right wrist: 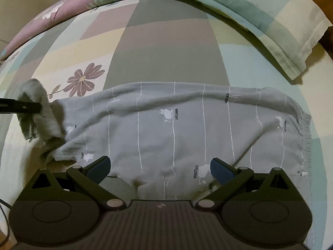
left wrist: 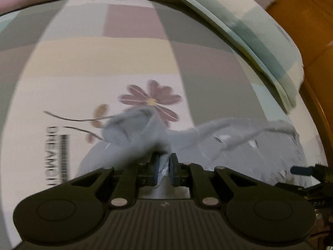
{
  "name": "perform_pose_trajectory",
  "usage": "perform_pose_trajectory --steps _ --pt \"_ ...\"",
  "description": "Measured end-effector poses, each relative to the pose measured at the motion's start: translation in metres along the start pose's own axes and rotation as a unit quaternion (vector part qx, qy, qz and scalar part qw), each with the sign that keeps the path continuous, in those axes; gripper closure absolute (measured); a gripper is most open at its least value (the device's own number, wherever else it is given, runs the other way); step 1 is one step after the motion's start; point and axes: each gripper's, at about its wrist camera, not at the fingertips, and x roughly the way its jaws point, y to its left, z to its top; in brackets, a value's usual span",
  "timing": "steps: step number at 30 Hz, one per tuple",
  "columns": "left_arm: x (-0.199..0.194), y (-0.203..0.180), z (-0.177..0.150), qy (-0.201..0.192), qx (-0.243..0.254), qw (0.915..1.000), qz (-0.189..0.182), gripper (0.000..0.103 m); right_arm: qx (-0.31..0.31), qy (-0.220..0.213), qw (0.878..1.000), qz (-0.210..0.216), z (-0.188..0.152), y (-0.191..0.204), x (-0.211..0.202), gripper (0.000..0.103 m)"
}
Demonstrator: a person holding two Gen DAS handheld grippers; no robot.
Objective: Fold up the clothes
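Observation:
A grey garment [right wrist: 166, 125] with thin white lines and small white animal prints lies spread across the bed. My right gripper [right wrist: 161, 169] hovers open over its near edge, and the cloth passes under the wide gap between the pads. At the left, my left gripper [right wrist: 31, 106] holds the garment's bunched end lifted off the sheet. In the left wrist view that gripper [left wrist: 164, 166] is shut on a fold of the grey garment [left wrist: 249, 145], which trails off to the right. A fingertip of the right gripper [left wrist: 301, 169] pokes in at the right edge.
The bed sheet [right wrist: 166, 52] is a pastel patchwork with a purple flower [right wrist: 83, 79]. A checked pillow [right wrist: 270, 16] lies at the back right and a pink floral cover [right wrist: 52, 14] at the back left. Orange wood [left wrist: 308, 20] borders the bed beyond the pillow.

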Motion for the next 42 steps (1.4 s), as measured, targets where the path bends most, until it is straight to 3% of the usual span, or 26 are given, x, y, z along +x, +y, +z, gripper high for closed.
perform_pose_trajectory --steps 4,7,9,12,19,23,26,28,31,33,34,35,39,42 --pt "0.009 -0.012 -0.005 0.012 0.009 0.9998 -0.015 0.094 0.0 -0.002 1.0 0.0 -0.002 -0.004 -0.003 0.0" --pt "0.005 -0.012 -0.013 0.022 0.009 0.999 -0.037 0.088 0.002 -0.001 1.0 0.001 -0.003 -0.006 -0.003 0.0" --pt "0.002 -0.01 -0.021 0.035 0.012 0.9981 -0.051 0.077 0.002 -0.001 1.0 0.002 -0.004 -0.006 -0.003 0.0" --pt "-0.001 -0.012 -0.034 0.055 0.029 0.9967 -0.053 0.075 0.002 0.0 1.0 0.004 -0.005 -0.005 -0.003 0.0" --pt "-0.023 0.011 -0.058 0.035 0.064 0.9967 0.037 0.075 -0.009 -0.004 1.0 0.007 -0.003 0.001 -0.003 0.0" --pt "-0.023 0.037 -0.063 0.018 0.066 0.9922 0.104 0.075 -0.01 -0.001 1.0 0.008 -0.003 0.007 0.0 0.0" --pt "-0.021 0.052 -0.064 -0.003 0.053 0.99 0.131 0.071 -0.016 0.002 1.0 0.009 -0.004 0.015 0.003 0.0" --pt "-0.018 0.062 -0.065 -0.021 0.037 0.9915 0.123 0.062 -0.02 0.004 1.0 0.01 -0.004 0.021 0.005 0.0" --pt "-0.008 0.073 -0.062 -0.034 0.02 0.9939 0.104 0.062 -0.024 0.009 1.0 0.009 -0.004 0.029 0.009 0.0" --pt "-0.006 0.077 -0.058 -0.047 0.008 0.9964 0.07 0.068 -0.028 0.01 1.0 0.008 -0.003 0.035 0.01 0.0" --pt "-0.006 0.079 -0.056 -0.053 0.003 0.9972 0.052 0.077 -0.03 0.01 0.999 0.006 -0.003 0.037 0.011 0.0" --pt "-0.007 0.081 -0.054 -0.055 -0.002 0.9979 0.035 0.098 -0.032 0.011 0.999 0.005 -0.002 0.04 0.011 0.0" --pt "-0.018 0.098 -0.046 -0.054 -0.027 0.9982 0.0 0.098 -0.03 0.012 0.999 -0.002 0.002 0.048 0.014 0.0" --pt "-0.032 0.121 -0.04 -0.047 -0.047 0.9978 0.002 0.098 -0.028 0.009 1.0 -0.006 0.007 0.057 0.016 0.0"
